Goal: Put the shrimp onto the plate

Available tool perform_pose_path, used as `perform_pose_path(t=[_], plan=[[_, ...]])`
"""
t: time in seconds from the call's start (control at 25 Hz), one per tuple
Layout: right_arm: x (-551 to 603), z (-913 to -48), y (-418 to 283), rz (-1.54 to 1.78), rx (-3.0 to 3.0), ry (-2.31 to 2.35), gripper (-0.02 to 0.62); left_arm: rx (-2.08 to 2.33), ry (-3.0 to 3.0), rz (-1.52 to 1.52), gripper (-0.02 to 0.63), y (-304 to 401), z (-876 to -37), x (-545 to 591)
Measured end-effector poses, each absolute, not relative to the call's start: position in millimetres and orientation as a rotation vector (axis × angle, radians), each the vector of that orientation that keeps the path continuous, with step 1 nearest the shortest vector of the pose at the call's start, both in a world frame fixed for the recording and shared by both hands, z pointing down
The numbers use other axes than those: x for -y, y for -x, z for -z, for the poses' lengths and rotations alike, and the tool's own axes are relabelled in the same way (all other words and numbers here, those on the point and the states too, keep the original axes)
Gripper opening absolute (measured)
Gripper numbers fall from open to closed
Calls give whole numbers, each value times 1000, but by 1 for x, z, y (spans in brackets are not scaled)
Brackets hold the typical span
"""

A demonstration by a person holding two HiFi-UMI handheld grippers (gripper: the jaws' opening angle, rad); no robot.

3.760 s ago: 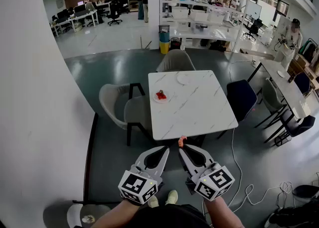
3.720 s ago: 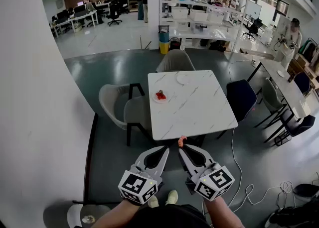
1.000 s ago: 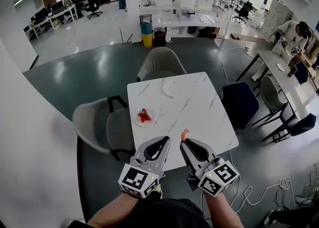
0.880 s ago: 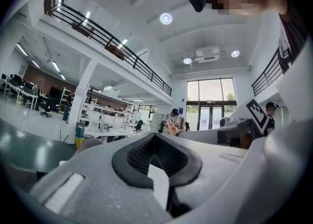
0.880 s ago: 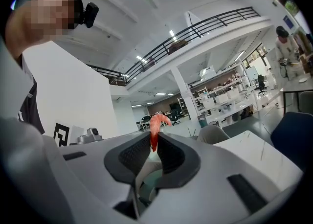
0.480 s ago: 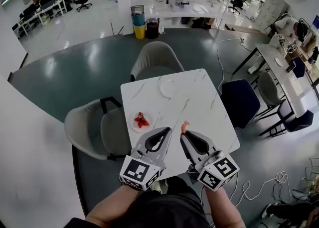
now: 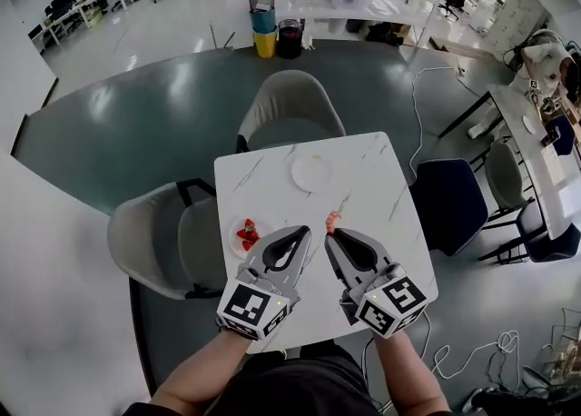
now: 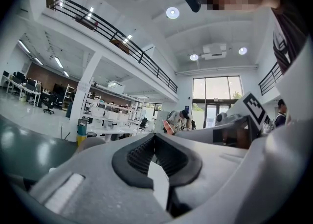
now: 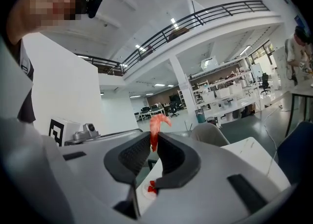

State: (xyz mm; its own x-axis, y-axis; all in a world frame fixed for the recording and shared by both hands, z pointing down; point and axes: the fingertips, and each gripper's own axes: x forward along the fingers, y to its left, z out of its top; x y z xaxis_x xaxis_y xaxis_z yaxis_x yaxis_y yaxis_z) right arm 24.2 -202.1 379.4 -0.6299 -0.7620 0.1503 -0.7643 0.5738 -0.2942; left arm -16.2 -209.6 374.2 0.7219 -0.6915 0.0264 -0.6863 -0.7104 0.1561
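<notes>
Curled pink shrimp [image 7: 332, 220] stands upright, tail end pinched in the tips of the right gripper [image 7: 330, 233], over the white marble table [image 7: 372, 187]. Left gripper [image 7: 302, 234] is just beside it, jaws pressed together on nothing. Small white plate with red pieces [image 7: 243, 234] sits left, by the table edge. Empty white plate [image 7: 311, 172] lies farther back. Grey shell chairs [image 7: 289, 110] stand around.

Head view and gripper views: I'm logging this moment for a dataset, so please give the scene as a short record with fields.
left gripper: shut, nothing between its jaws
right gripper: shut on the shrimp, which sticks out past the jaw tips
empty plate: far part of the table
second plate: by the table's left edge, red pieces on it
table: white, marble pattern, chairs around it
</notes>
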Motion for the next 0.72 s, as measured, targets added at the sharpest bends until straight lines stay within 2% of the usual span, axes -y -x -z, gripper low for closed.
perform_pose_path(t=[0.72], plan=[[382,-538,-70,-668,2639,-1202,48,1268,-2606,-55,8,-32,-500,367]])
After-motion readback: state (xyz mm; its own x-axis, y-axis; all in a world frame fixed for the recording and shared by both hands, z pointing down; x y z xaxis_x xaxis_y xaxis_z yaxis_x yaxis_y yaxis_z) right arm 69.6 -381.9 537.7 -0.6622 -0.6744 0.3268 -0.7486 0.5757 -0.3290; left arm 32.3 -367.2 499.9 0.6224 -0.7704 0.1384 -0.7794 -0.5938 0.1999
